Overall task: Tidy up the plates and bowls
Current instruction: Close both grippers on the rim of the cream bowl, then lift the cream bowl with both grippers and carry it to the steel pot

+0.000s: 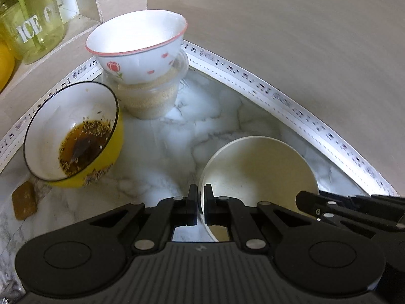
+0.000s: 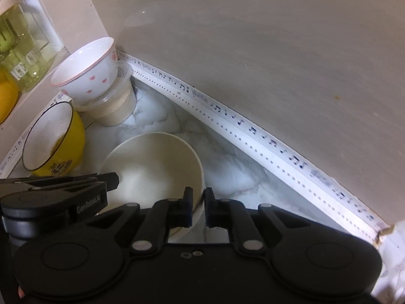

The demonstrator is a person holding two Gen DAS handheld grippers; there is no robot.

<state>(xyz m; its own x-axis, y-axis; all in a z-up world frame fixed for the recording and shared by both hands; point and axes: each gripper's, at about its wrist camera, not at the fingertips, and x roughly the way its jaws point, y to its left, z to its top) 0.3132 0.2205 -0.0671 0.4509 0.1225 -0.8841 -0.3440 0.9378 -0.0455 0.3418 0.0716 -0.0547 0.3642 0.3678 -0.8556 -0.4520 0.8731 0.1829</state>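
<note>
three bowls [image 1: 258,169], one plastic tub [image 1: 152,96], one jar [image 1: 38,25]

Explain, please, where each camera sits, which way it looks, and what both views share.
Left wrist: on the left gripper, looking down at the marble counter; it is shut on the cream bowl rim; the right gripper shows at the right edge.
Right wrist: on the right gripper, looking down at the same corner, shut on the opposite rim; the left gripper shows at left.
Shared: cream bowl, yellow bowl, flowered bowl on a plastic tub.

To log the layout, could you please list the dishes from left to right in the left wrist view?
Yellow bowl → floral white bowl on the plastic container → cream bowl.
</note>
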